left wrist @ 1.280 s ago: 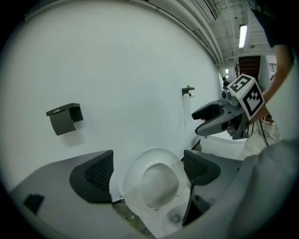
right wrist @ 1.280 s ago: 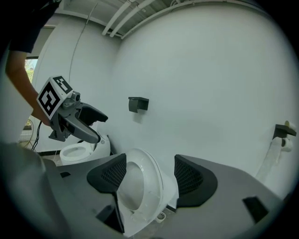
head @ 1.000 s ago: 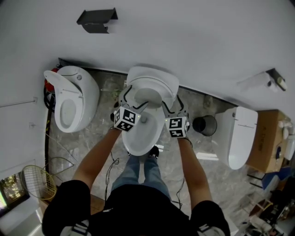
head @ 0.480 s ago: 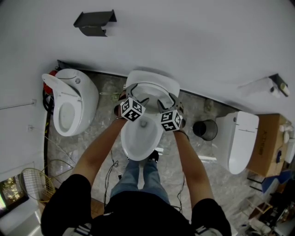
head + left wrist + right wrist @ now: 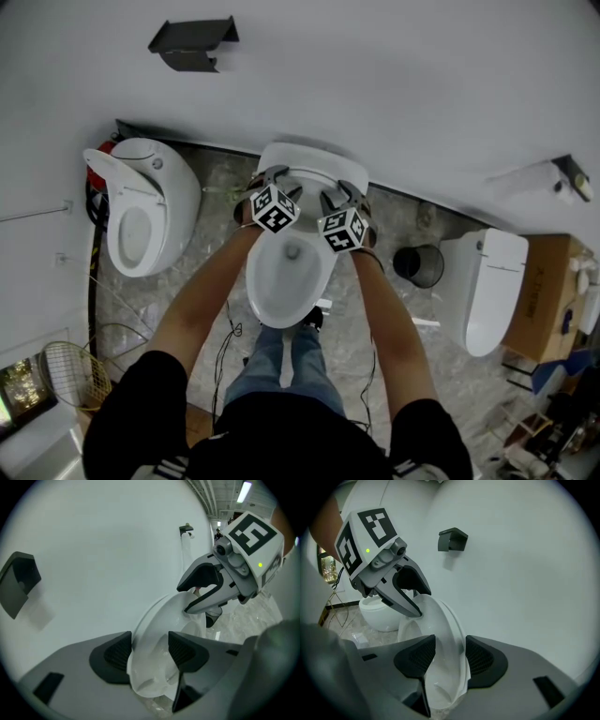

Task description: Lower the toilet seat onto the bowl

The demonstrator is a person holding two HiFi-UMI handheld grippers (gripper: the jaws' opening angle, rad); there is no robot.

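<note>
The toilet seat (image 5: pixel 314 161) stands raised at the back of the bowl (image 5: pixel 286 277), close to the wall (image 5: pixel 394 75) behind the bowl. The left gripper (image 5: pixel 150 651), whose jaws have just been closing, pinches the seat's rim above the bowl's left side, one pad on each face. The right gripper (image 5: pixel 450 654), its jaws likewise just closing, pinches the rim above the bowl's right side.

hidden | toilet seat (image 5: pixel 161 620) far rim | behind right claw (image 5: pixel 183 600)
</note>
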